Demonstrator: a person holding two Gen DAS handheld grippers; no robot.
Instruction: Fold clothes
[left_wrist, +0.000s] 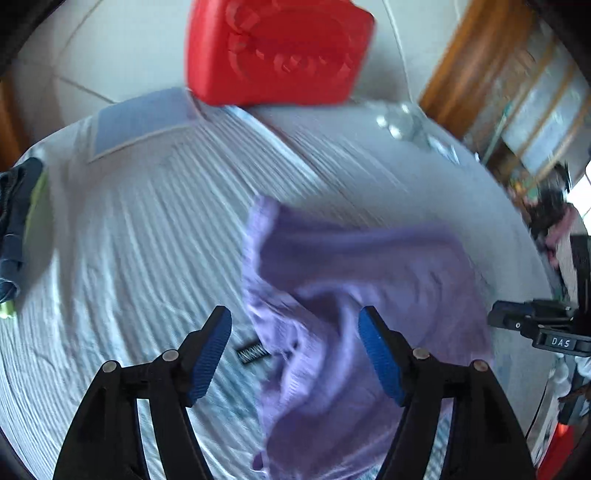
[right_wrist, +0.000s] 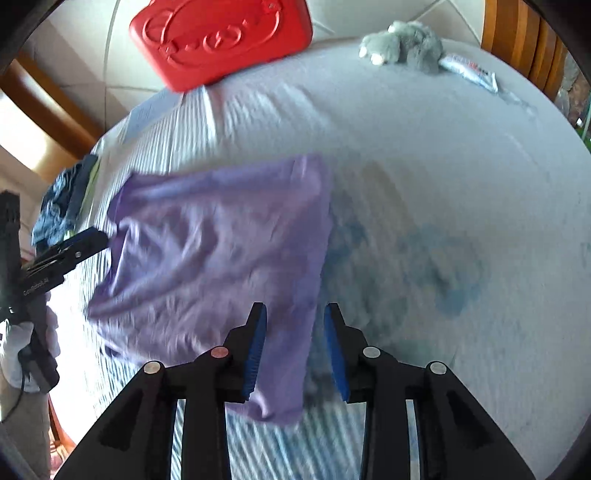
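Note:
A lilac garment (left_wrist: 343, 295) lies crumpled on a striped bed sheet (left_wrist: 147, 240); it also shows in the right wrist view (right_wrist: 214, 258). My left gripper (left_wrist: 295, 321) is open, its blue pads wide apart just above the garment's near edge. My right gripper (right_wrist: 295, 314) is open over the garment's right edge, holding nothing. The left gripper (right_wrist: 92, 238) shows at the garment's left edge in the right wrist view. The right gripper (left_wrist: 517, 325) shows at the right in the left wrist view.
A red plastic case (left_wrist: 277, 51) leans at the head of the bed, also in the right wrist view (right_wrist: 221, 37). Dark blue clothes (right_wrist: 62, 210) lie at the left edge. A grey plush toy (right_wrist: 406, 44) and a tube (right_wrist: 469, 72) lie far right.

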